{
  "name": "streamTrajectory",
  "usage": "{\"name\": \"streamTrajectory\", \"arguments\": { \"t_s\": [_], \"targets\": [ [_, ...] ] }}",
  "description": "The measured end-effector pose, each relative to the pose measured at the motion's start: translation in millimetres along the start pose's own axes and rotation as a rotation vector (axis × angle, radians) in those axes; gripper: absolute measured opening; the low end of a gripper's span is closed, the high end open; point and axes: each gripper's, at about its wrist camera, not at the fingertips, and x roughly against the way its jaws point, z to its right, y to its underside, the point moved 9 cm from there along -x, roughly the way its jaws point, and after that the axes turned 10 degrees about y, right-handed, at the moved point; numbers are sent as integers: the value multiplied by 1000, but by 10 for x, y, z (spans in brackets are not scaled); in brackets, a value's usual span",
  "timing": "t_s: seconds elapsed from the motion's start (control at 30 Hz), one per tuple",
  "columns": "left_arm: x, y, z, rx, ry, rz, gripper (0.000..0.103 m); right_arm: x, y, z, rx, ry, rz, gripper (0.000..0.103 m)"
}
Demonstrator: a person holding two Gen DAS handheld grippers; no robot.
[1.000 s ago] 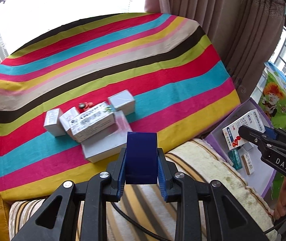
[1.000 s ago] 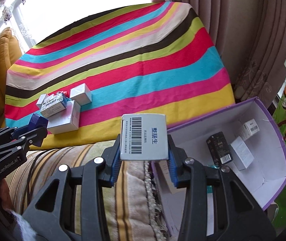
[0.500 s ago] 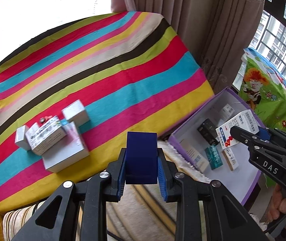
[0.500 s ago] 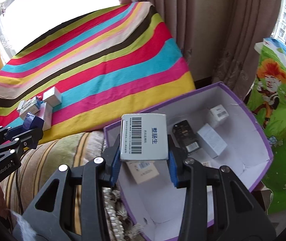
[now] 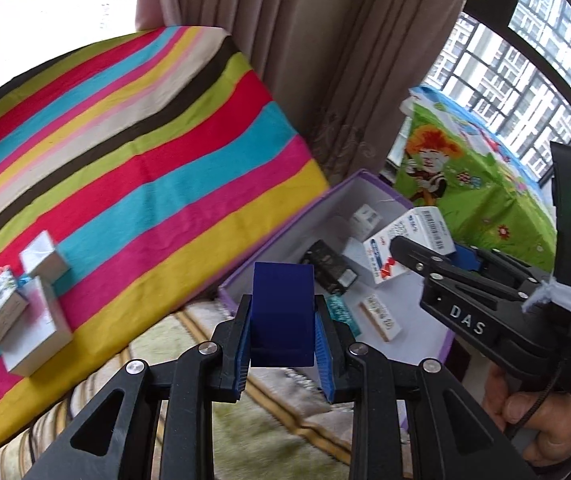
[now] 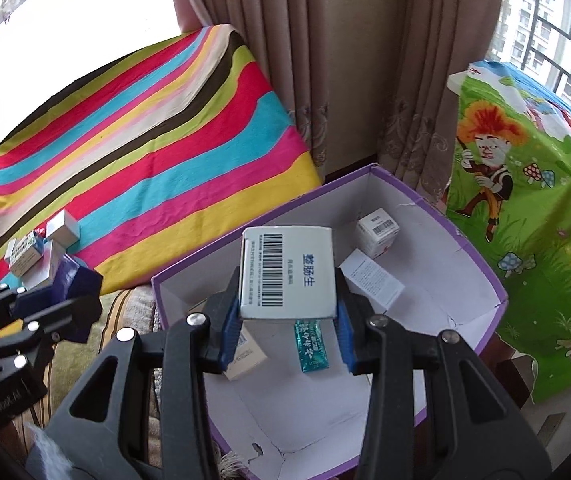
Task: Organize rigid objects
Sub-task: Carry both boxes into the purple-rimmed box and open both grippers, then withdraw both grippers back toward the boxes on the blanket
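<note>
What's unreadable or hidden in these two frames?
- Black box: seen in left view; in right view the white carton covers it.
- Tan box: right view, partly behind the right gripper.
- Pile on the blanket: labels too small and blurred, both views.
- Blue box: no markings show on it.

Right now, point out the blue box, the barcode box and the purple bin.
blue box [image 5: 283, 312], left wrist view, its front face.
barcode box [image 6: 287, 272], right wrist view, its top face.
purple bin [image 6: 481, 268], right wrist view, its right rim.
</note>
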Motion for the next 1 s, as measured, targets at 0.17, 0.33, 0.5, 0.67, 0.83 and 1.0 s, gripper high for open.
{"name": "streamTrajectory", "arguments": {
  "t_s": [0.17,0.33,0.5,0.67,0.83,1.0],
  "targets": [
    [-28,3,21,20,29,-5,45,10,-21,46,-13,13,5,61],
    [16,11,-85,58,13,6,49,17,-2,-36,-5,-23,3,64],
    [104,30,-231,93,-3,18,49,63,2,-173,10,-67,9,67],
    [240,40,-355,106,-10,42,49,87,13,-285,18,-92,-1,71],
    [409,60,-543,127,-42,65,49,131,5,-400,31,-111,1,71],
    [564,130,-815,166,-80,80,49,181,10,-591,70,-135,3,72]
  ]
}}
